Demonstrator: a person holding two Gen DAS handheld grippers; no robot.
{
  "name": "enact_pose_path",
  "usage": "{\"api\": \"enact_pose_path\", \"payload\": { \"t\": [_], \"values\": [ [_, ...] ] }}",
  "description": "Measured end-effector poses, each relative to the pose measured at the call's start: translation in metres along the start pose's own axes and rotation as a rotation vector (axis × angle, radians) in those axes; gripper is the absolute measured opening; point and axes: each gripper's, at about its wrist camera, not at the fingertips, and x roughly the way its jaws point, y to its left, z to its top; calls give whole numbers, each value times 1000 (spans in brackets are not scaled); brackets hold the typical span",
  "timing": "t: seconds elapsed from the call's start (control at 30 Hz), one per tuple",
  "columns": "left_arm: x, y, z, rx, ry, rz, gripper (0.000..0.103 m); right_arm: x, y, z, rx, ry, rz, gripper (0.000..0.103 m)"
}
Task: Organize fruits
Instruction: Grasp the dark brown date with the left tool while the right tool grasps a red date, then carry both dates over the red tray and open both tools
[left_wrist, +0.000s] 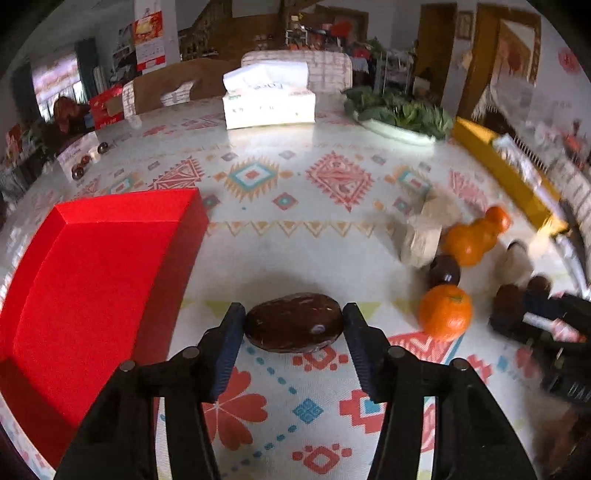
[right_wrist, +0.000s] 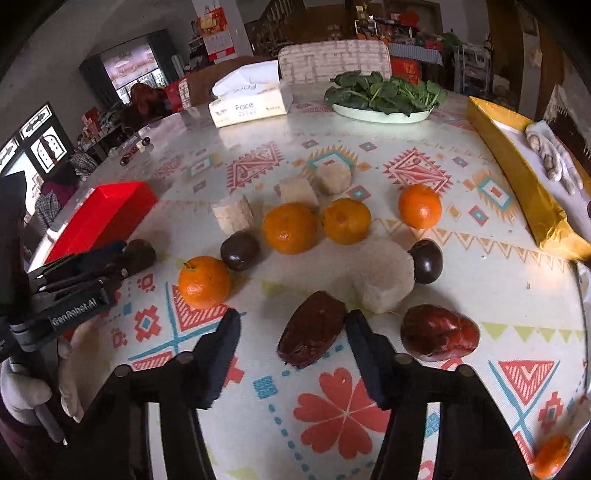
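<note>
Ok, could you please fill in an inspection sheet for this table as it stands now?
Surface: patterned tablecloth, glare towards the far end.
Job's things: oranges, dark round fruits, a reddish-brown fruit and pale chunks scattered; red box at the left, gold box at the right.
Clutter: tissue box, plate of greens.
Grippers: left gripper closed on a dark brown fruit; right gripper open around an oblong dark fruit, with only its right pad touching.
Cables: nothing seen.
Surroundings: chair at the far side, window behind.
</note>
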Motion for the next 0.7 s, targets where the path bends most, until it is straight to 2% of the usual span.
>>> {"api": "enact_pose_path", "payload": {
  "t": [0.07, 0.23, 0.4, 0.53, 0.7],
  "values": [
    [-2, 0, -2, -1, -3, -9, 53, -1, -1, 0, 9, 0, 2, 32],
    [-32, 19, -7, -100, -78, -78, 53, -14, 1, -3, 21, -25, 65, 31],
    [-80, 60, -25, -240, -180, -110, 53, -44, 29, 1, -38, -77, 166, 31],
    [-102, 109, -39, -340, -216, -35, 53, -52, 68, 16, -90, -69, 275, 31],
    [-106, 178, -49, -454, -205, 81, 53, -32, 148, 37, -153, 12, 452, 32]
  ]
}}
